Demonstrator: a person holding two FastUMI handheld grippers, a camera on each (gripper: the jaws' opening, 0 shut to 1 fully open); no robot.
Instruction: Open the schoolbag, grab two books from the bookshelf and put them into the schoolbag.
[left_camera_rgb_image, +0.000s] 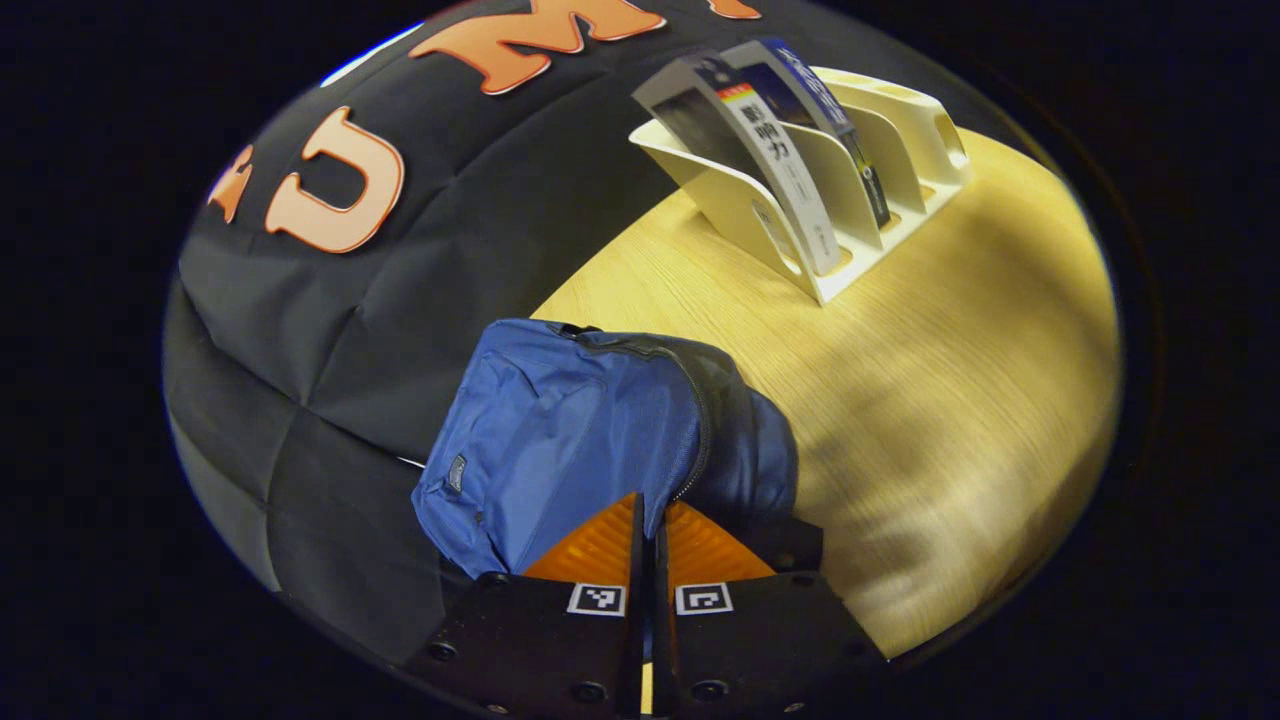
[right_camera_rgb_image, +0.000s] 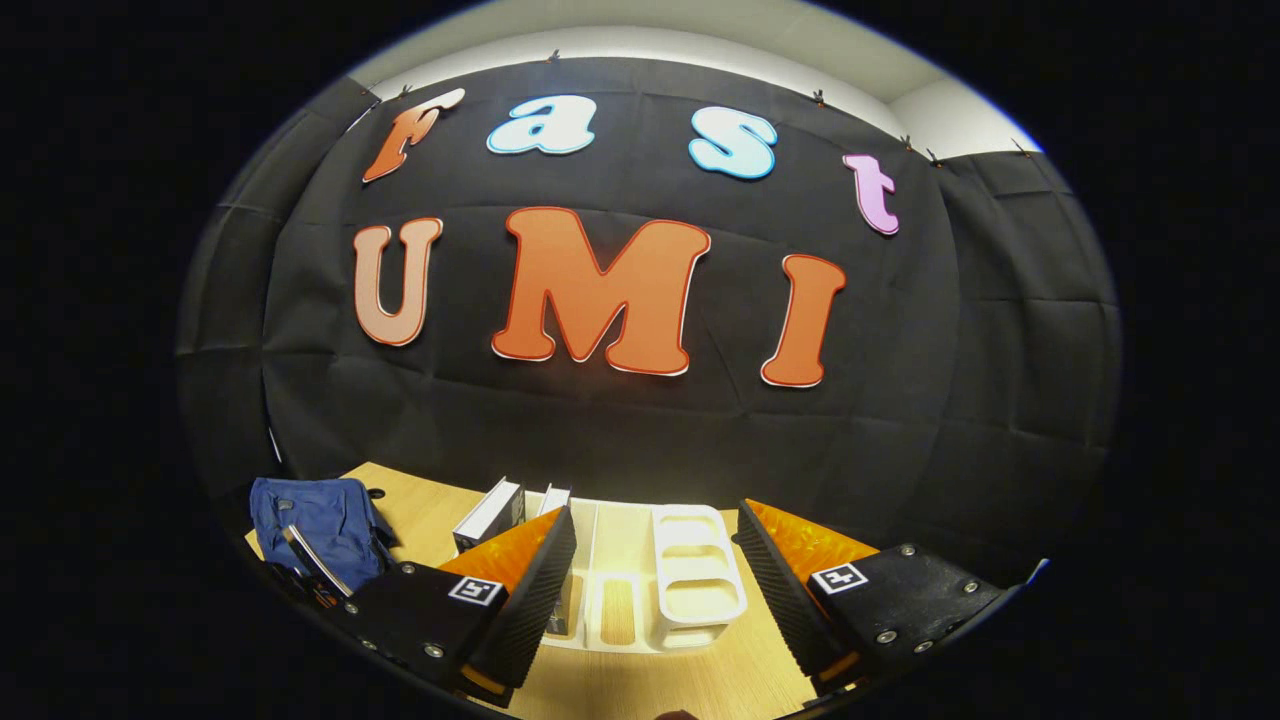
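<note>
The blue schoolbag (left_camera_rgb_image: 560, 430) lies on the wooden table (left_camera_rgb_image: 950, 400) right in front of my left gripper (left_camera_rgb_image: 650, 505). Its fingers are pressed together at the lower end of the bag's dark zipper line (left_camera_rgb_image: 705, 420), and the pull itself is hidden between them. A cream bookshelf (left_camera_rgb_image: 870, 190) stands farther back with two books (left_camera_rgb_image: 790, 170) leaning in its slots. In the right gripper view, my right gripper (right_camera_rgb_image: 655, 510) is open above the bookshelf (right_camera_rgb_image: 690, 570), with nothing between its fingers. The books (right_camera_rgb_image: 490, 512) stand at the shelf's left end, and the schoolbag (right_camera_rgb_image: 320, 525) lies far left.
The black cloth wall (left_camera_rgb_image: 330, 330) rises just behind the bag and the shelf. Bare tabletop (right_camera_rgb_image: 620, 690) lies in front of the bookshelf and between it and the bag.
</note>
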